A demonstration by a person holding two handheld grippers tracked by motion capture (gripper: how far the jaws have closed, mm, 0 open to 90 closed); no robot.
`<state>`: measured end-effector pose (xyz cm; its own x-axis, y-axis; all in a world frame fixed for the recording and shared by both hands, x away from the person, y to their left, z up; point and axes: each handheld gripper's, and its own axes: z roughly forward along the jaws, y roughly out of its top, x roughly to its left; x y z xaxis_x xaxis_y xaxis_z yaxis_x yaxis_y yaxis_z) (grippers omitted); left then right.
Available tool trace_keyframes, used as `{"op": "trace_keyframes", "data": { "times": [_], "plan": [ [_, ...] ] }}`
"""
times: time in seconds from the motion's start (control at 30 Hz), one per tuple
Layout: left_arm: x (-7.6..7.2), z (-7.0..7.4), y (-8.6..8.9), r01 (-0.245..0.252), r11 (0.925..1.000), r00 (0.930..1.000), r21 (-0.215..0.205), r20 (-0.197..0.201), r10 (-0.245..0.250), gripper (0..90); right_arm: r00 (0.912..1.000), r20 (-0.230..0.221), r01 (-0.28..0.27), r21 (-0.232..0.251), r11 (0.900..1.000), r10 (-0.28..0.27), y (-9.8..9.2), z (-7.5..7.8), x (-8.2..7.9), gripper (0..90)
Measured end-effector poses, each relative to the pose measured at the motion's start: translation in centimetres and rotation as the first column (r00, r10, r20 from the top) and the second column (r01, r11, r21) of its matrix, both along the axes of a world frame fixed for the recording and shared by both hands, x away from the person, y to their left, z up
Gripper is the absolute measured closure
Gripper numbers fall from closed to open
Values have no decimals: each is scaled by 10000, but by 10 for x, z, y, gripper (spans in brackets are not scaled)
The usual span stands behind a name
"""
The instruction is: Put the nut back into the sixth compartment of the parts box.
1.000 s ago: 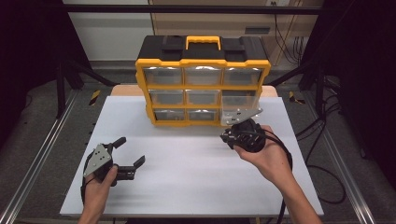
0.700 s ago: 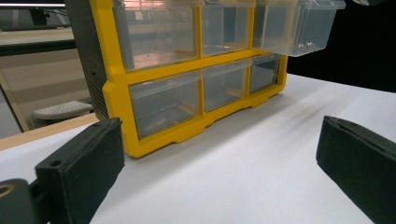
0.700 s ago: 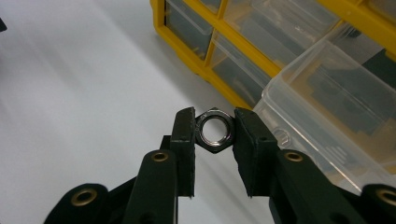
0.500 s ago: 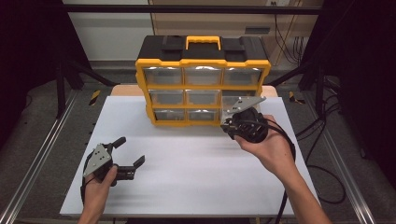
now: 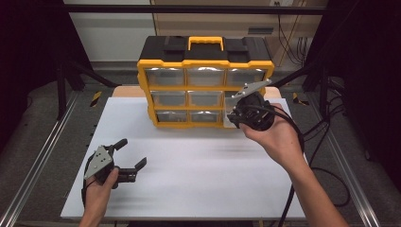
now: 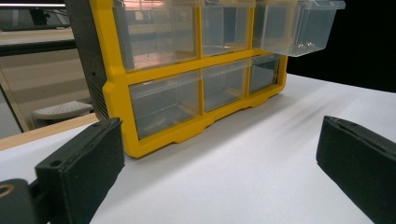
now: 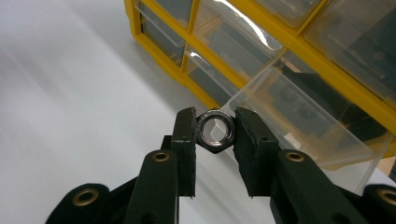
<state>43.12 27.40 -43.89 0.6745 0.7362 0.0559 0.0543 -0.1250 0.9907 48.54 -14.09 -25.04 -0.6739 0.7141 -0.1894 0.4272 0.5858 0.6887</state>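
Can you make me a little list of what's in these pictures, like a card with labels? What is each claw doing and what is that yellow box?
Right claw: shut on a metal nut, held above the pulled-out drawer
Left claw: open, nothing in it, low over the white table
Yellow box: parts organiser with clear drawers and a black top
Pulled-out drawer: middle row, right column, clear
Handle: yellow, on top of the box

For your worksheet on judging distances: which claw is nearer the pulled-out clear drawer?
Right. The right claw is at the open drawer; the left claw sits far back.
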Motion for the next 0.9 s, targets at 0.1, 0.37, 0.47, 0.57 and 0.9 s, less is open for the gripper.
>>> {"op": "trace_keyframes", "data": {
  "times": [0.1,0.37,0.47,0.57,0.9],
  "plan": [
    [0,0,0,-6,10000,10000,-51,0,6,10,9999,16,100,-24,9999,-100,1,5,2,702],
    [0,0,0,-10,10000,10000,-58,5,10,10,9996,30,268,11,9996,-268,-4,10,8,701],
    [0,0,0,-6,10000,10000,-21,-4,6,10,9996,125,258,16,9997,-258,-6,11,8,702],
    [0,0,0,2,10000,10000,9,-4,-2,10,9994,109,314,-9,9995,-314,-6,13,8,701],
    [0,0,0,-5,10000,10000,-60,-1,5,10,9990,166,421,-33,9991,-420,-10,18,9,702]
  ]
}}
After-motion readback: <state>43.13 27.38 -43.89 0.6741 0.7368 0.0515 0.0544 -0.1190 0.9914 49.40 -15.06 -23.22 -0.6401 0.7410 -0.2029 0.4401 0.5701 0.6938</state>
